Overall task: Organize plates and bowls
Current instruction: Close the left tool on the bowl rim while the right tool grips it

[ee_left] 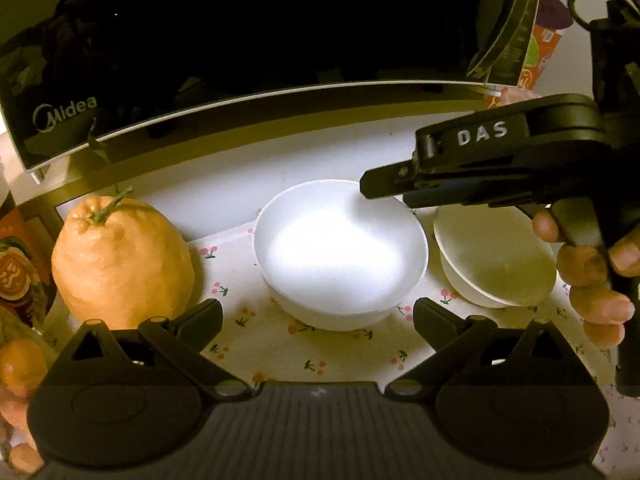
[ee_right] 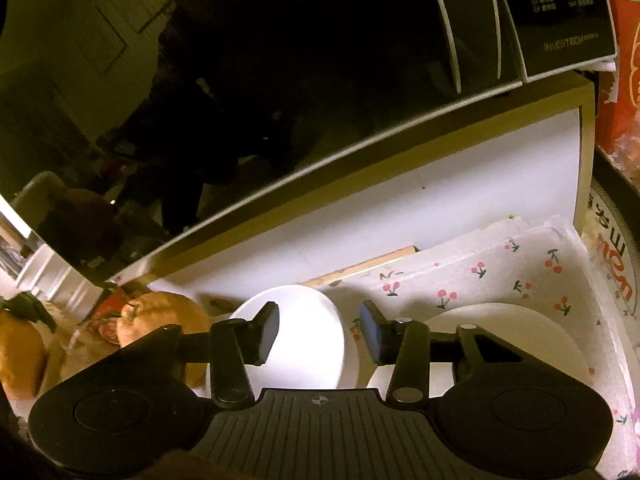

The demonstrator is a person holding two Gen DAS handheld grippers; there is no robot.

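Two white bowls [ee_left: 340, 252] [ee_left: 496, 256] | one citrus [ee_left: 120, 256] | left gripper [ee_left: 318, 312] apart | right gripper [ee_right: 319, 330] apart

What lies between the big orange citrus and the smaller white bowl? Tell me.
The larger white bowl sits between the citrus and the smaller bowl, on the cherry-print cloth; the left wrist view shows it.

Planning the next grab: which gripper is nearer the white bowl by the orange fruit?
Right. The right gripper hovers at the white bowl's far rim, open around it. The left gripper sits just short of its near side, open.
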